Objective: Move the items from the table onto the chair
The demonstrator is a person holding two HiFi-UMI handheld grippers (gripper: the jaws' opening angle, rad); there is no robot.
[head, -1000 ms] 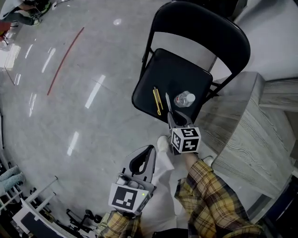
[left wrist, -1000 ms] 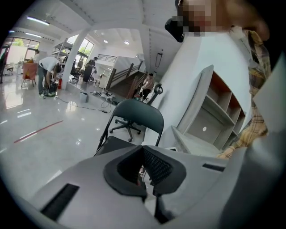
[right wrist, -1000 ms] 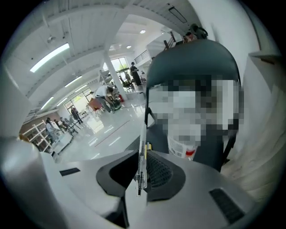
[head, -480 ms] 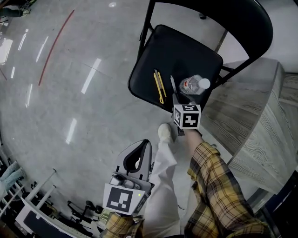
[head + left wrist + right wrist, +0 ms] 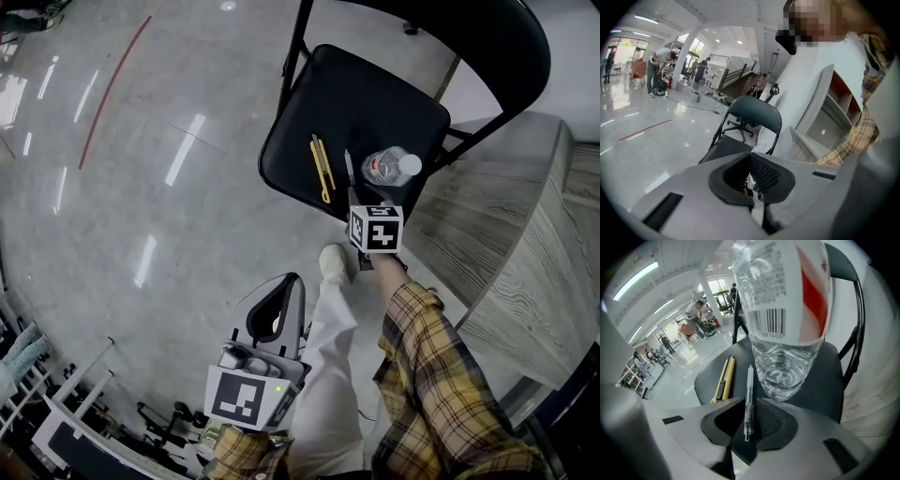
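A black folding chair (image 5: 309, 103) stands on the floor, with a clear water bottle (image 5: 389, 167) upright on its seat and a yellow utility knife (image 5: 321, 167) lying to the bottle's left. Between knife and bottle lies a clear pen (image 5: 349, 172), its near end between the jaws of my right gripper (image 5: 358, 197), which is shut on it at the seat's front edge. The right gripper view shows the pen (image 5: 748, 399) in my right gripper (image 5: 749, 418), the bottle (image 5: 783, 310) just right of it, the knife (image 5: 723, 380) left. My left gripper (image 5: 292, 286) hangs shut and empty near my leg.
The grey wood-grain table (image 5: 506, 262) stands right of the chair, close to my right arm. My leg and white shoe (image 5: 336, 264) are below the chair's front edge. Shiny floor (image 5: 141, 187) spreads to the left, with people and equipment far off.
My right gripper has carried the pen forward over the seat, between the knife and the bottle. The left gripper has stayed low and shut.
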